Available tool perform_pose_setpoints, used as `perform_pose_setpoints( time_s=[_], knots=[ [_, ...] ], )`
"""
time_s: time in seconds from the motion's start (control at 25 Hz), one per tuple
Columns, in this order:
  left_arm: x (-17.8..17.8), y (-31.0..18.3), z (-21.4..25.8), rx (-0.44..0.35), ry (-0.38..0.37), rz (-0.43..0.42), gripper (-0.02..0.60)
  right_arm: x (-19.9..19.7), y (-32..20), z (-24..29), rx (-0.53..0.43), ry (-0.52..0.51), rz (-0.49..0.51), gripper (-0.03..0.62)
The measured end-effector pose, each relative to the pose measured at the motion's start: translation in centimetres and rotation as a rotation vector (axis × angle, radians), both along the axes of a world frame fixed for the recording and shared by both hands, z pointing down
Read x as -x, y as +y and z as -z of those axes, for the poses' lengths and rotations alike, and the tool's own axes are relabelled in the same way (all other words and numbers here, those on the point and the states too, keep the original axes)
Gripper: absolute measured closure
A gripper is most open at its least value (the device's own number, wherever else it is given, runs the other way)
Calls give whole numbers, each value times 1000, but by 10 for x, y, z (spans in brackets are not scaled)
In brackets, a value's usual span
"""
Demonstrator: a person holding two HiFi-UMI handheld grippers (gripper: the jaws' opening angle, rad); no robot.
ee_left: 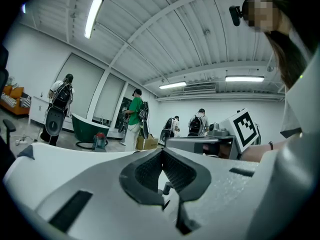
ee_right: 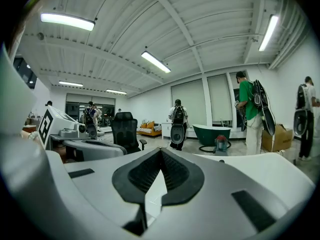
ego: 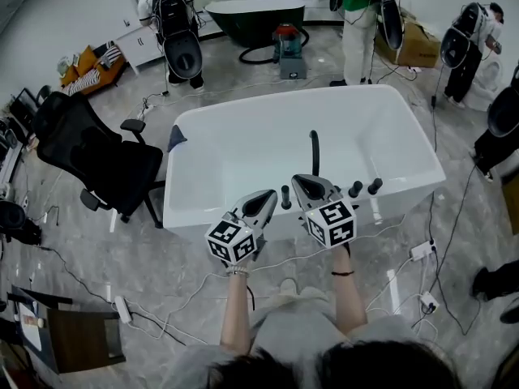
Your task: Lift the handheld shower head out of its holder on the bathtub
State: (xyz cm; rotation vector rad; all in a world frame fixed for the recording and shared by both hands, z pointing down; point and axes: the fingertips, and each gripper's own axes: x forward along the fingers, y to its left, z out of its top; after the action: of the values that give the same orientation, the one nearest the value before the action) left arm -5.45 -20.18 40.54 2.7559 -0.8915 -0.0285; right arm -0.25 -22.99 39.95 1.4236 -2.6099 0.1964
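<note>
A white bathtub (ego: 203, 209) lies crosswise in front of me in the head view. On its near rim stand a curved black spout (ego: 314, 148) and three short black fittings, one (ego: 285, 197) between my grippers and two (ego: 364, 188) further right. Which of them is the handheld shower head I cannot tell. My left gripper (ego: 268, 194) and right gripper (ego: 300, 181) hover side by side over the near rim, both shut and holding nothing. In the left gripper view the jaws (ee_left: 161, 153) meet, and a small black fitting (ee_left: 167, 188) shows below them. The right gripper (ee_right: 161, 153) points across the tub.
A black office chair (ego: 97, 156) stands left of the tub. Cables and power strips (ego: 422, 251) lie on the floor around it. Behind the tub are a dark green tub (ego: 255, 19), a red vacuum (ego: 289, 47) and several people wearing backpacks.
</note>
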Motion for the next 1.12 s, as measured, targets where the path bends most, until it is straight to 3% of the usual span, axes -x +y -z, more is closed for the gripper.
perform_pose_setpoints(
  time_s=[0.52,0.8,1.12],
  knots=[
    [3,-41,-68,122,14,56,577,2,-35,-79,122,-7,70,594],
    [3,-46,-115,193,-15,67,577,5,-38,-131,203,1,111,592],
    [0,-46,-153,249,4,78,577,0,-45,-182,261,-19,119,592]
  ],
)
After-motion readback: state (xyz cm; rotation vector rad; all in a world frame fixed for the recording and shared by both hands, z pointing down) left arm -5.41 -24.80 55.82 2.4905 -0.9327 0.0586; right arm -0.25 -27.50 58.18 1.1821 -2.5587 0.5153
